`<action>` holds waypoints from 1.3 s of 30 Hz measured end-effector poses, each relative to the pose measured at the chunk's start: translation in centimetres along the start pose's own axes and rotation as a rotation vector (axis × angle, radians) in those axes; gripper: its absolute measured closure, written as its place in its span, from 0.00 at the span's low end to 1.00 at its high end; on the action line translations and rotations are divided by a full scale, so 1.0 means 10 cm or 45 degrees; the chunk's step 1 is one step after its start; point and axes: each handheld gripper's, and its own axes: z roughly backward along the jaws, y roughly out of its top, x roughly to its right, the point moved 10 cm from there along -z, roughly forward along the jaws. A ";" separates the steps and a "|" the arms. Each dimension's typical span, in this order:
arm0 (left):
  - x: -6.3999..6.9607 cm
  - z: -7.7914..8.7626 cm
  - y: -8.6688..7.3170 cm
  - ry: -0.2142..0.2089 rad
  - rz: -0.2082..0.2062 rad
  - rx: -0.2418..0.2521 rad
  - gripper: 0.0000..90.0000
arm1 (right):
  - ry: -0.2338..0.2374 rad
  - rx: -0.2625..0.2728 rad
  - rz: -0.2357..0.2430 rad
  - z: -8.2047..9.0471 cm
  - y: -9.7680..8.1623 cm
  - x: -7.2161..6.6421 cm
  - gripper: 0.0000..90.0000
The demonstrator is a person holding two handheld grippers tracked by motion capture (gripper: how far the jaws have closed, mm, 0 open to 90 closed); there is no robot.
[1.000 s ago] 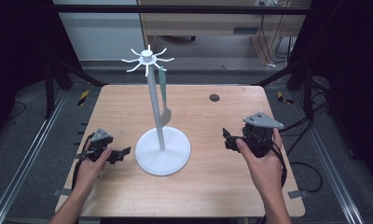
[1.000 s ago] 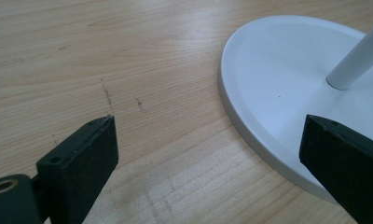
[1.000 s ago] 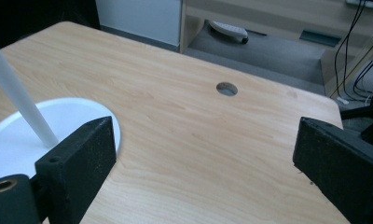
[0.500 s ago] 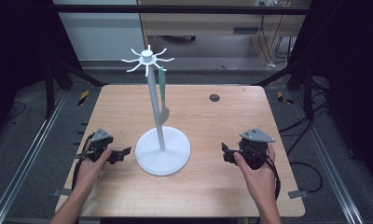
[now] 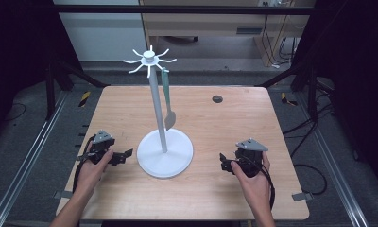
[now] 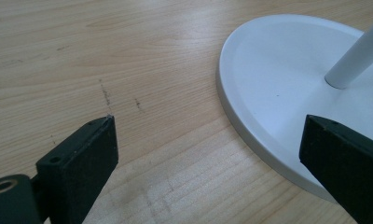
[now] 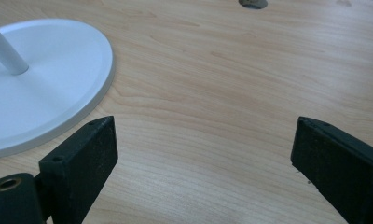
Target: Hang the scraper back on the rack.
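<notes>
White stand [image 5: 164, 153] rises at mid-frame on the wooden table [image 5: 215, 189], a grey-green spatula [image 5: 168, 101] hanging from one top hook. Left gripper [image 5: 122, 156] sits at lower left, right gripper [image 5: 223, 163] at lower right, both spread wide and holding nothing.

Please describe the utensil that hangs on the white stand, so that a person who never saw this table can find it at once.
On the wooden table stands a white stand with a round base, a thin pole and a ring of hooks on top. From one hook, right of the pole, hangs the spatula. It is grey-green, long and flat, and it is the one thing hanging there.
</notes>
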 end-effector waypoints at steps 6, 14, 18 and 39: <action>0.01 0.00 0.00 -0.001 -0.007 -0.001 0.05 | 0.013 -0.029 -0.013 -0.13 -0.09 -0.03 0.08; 0.02 -0.01 0.00 -0.002 -0.009 -0.003 0.05 | 0.023 -0.049 -0.039 -0.27 -0.17 0.00 0.08; 0.02 -0.01 0.00 -0.002 -0.013 -0.006 0.05 | 0.029 -0.049 -0.059 -0.31 -0.18 0.03 0.08; 0.06 -0.03 -0.01 -0.012 -0.027 -0.015 0.05 | -0.028 -0.119 -0.092 -0.45 -0.30 0.12 0.11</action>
